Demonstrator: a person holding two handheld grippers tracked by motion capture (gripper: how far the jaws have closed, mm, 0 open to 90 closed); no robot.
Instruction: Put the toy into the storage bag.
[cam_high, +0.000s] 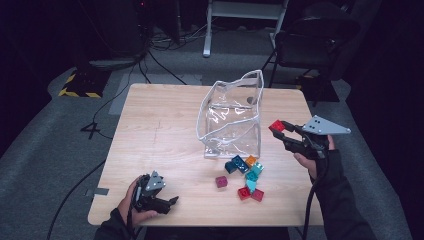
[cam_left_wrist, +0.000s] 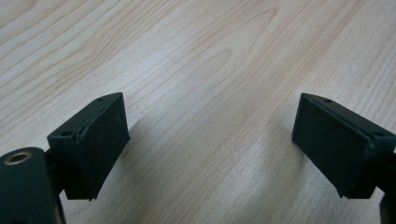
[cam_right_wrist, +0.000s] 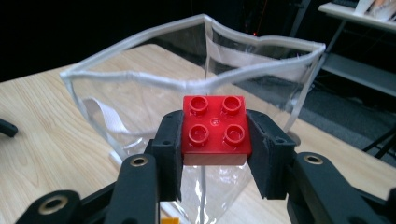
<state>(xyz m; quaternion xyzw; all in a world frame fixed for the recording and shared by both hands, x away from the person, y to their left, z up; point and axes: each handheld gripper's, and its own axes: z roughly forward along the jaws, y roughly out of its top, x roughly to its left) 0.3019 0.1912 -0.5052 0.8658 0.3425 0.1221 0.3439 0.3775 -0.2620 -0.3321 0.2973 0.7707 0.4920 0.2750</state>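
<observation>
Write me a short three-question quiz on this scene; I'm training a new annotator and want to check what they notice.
1. True or false: the right gripper is shut on a red brick.
2. What lies between the left gripper's fingers? A) a teal brick B) nothing but bare table C) the pouch's rim
3. Where does the clear pouch stand relative to the pile of loose bricks in the high view?

Key
1. True; four studs face up.
2. B; its fingers stand apart over the wooden table.
3. Just behind the pile, upright, its mouth open.
</observation>
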